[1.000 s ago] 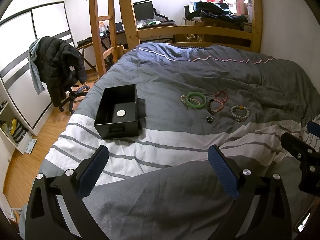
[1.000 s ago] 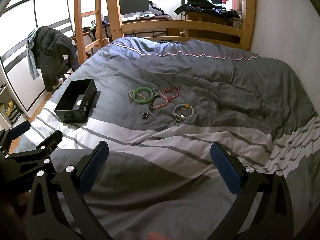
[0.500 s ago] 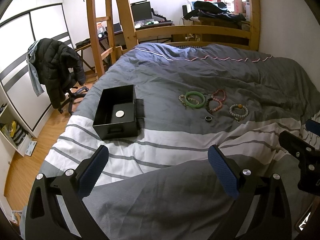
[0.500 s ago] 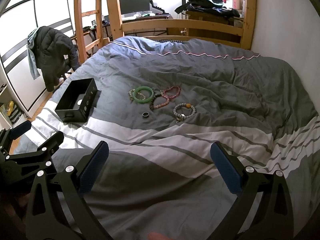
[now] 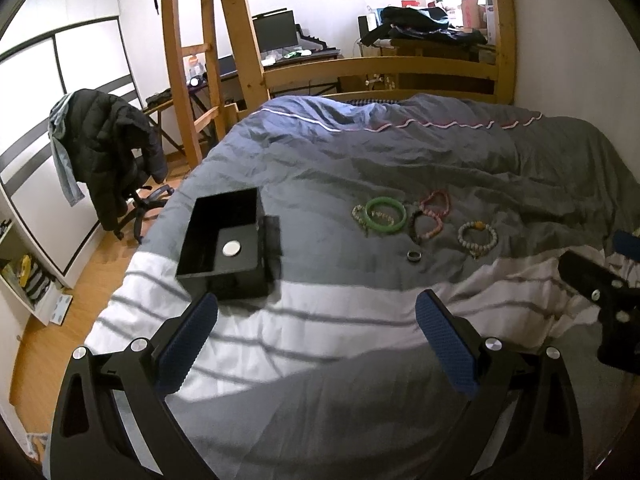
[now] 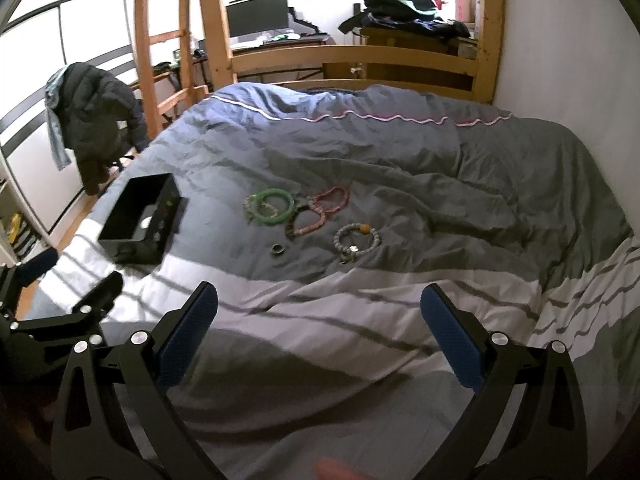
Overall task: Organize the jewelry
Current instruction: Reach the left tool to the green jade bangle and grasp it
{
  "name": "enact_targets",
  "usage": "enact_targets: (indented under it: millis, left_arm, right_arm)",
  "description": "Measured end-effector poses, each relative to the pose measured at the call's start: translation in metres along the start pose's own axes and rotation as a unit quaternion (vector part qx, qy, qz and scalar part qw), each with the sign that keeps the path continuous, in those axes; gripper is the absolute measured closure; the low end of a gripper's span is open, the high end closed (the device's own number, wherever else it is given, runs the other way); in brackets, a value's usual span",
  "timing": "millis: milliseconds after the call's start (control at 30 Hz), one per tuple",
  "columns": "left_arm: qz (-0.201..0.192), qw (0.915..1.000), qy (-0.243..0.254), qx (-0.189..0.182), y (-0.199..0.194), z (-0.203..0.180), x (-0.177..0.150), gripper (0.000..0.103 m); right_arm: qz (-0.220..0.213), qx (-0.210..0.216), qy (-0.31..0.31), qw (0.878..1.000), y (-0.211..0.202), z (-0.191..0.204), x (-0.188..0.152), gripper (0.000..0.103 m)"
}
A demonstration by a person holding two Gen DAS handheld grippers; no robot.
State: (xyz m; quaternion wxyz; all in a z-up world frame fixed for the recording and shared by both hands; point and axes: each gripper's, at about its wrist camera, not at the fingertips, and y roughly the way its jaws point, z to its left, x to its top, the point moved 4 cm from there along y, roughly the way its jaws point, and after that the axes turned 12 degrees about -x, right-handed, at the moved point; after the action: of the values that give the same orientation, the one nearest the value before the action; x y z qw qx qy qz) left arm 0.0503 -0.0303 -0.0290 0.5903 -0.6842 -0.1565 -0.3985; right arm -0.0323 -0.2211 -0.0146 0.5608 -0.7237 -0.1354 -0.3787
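My left claw and right claw hang wide open, empty, over the striped quilt. Farther out: black box to the left, small ring, then green bangle and bead bracelets clustered nearby on the grey.

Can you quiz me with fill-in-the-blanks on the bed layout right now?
1. The bangle is coloured ____.
2. The small ring lies on the ____.
3. The black box holds one round ____ disc.
4. Both the left gripper and the right gripper are ____.

Answers: green; duvet; white; open
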Motion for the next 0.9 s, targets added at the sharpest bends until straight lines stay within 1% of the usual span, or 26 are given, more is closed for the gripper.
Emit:
enact_targets:
  millis: [67, 167, 233, 400, 433, 533, 567, 633, 667, 700, 767, 833, 900]
  left_arm:
    - [-0.001, 1.0000, 0.002, -0.004, 0.014, 0.000, 0.010, 0.005]
    - [-0.004, 1.0000, 0.006, -0.001, 0.033, -0.001, 0.021, 0.005]
    - [-0.002, 0.9999, 0.006, -0.011, 0.054, -0.001, 0.030, 0.007]
    - [0.004, 0.9996, 0.026, -0.011, 0.103, -0.002, 0.042, 0.007]
    - [0.006, 0.9995, 0.028, -0.012, 0.115, -0.002, 0.045, 0.007]
    - [0.016, 0.9991, 0.020, -0.035, 0.149, -0.001, 0.055, 0.008]
    - [0.017, 0.9988, 0.019, -0.041, 0.157, -0.002, 0.057, 0.011]
    - [0.027, 0.9980, 0.021, -0.053, 0.182, -0.005, 0.062, 0.013]
    - [0.030, 0.9978, 0.020, -0.056, 0.192, -0.007, 0.064, 0.013]
    - [0.034, 0.9973, 0.017, -0.063, 0.204, -0.009, 0.065, 0.014]
    - [0.044, 0.9959, 0.007, -0.079, 0.227, -0.011, 0.066, 0.016]
    - [0.062, 0.9948, 0.003, -0.081, 0.254, -0.014, 0.065, 0.019]
    - [0.077, 0.9938, 0.001, -0.080, 0.274, -0.016, 0.062, 0.020]
  right_arm:
    - [0.012, -0.005, 0.022, 1.000, 0.017, 0.002, 0.003, 0.003]
    - [0.035, -0.002, 0.034, 0.999, 0.046, 0.012, 0.003, 0.003]
    - [0.044, -0.012, 0.034, 0.998, 0.064, 0.018, 0.002, 0.003]
    - [0.057, -0.038, 0.053, 0.996, 0.103, 0.023, 0.001, 0.003]
    - [0.058, -0.045, 0.054, 0.996, 0.110, 0.025, 0.001, 0.004]
    - [0.067, -0.066, 0.072, 0.993, 0.136, 0.024, 0.000, 0.010]
    - [0.072, -0.065, 0.085, 0.992, 0.146, 0.023, -0.001, 0.015]
    - [0.084, -0.057, 0.109, 0.989, 0.162, 0.022, -0.004, 0.022]
    - [0.083, -0.038, 0.132, 0.987, 0.172, 0.021, -0.005, 0.025]
    - [0.080, -0.028, 0.144, 0.986, 0.177, 0.022, -0.006, 0.026]
    - [0.064, -0.020, 0.170, 0.983, 0.187, 0.020, -0.008, 0.031]
    - [0.053, -0.012, 0.183, 0.982, 0.196, 0.020, -0.006, 0.032]
    - [0.047, -0.004, 0.188, 0.981, 0.205, 0.021, -0.003, 0.035]
